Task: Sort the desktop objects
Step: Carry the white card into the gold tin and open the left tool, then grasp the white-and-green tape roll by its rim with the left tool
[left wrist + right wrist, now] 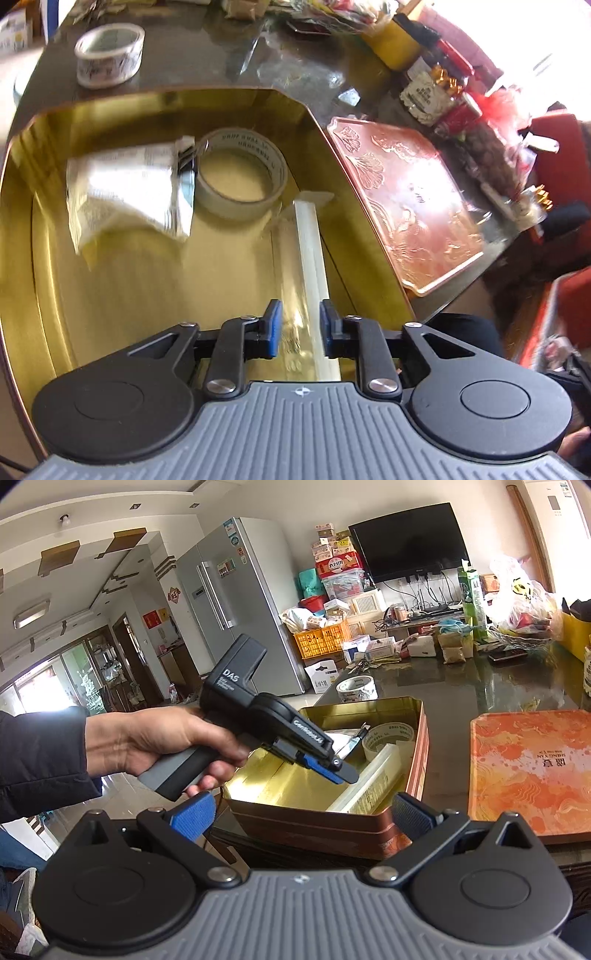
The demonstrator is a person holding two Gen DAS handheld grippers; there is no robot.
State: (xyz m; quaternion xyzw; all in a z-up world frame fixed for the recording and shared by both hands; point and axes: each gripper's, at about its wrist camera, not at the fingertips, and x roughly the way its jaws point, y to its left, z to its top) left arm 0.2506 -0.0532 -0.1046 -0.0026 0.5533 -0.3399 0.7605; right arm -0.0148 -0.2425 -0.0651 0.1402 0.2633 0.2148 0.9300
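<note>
An open gold tin (110, 107) (332, 830) holds a white packet (122, 188) (343, 738), a pale tape roll (221, 199) (388, 734) and a long white stick in a clear sleeve (312, 243) (369, 779). My left gripper (301, 328) (343, 771) hovers over the tin, its blue pads a narrow gap apart. The stick lies lengthwise beneath that gap on the tin's floor. A hand (155, 742) holds this gripper. My right gripper (303, 816) is wide open in front of the tin's near corner, with nothing between its fingers.
A printed tape roll (109, 55) (356, 690) sits on the dark table beyond the tin. The tin's orange embossed lid (406, 199) (532, 768) lies to the right. Jars, bags and boxes crowd the table's far and right edges.
</note>
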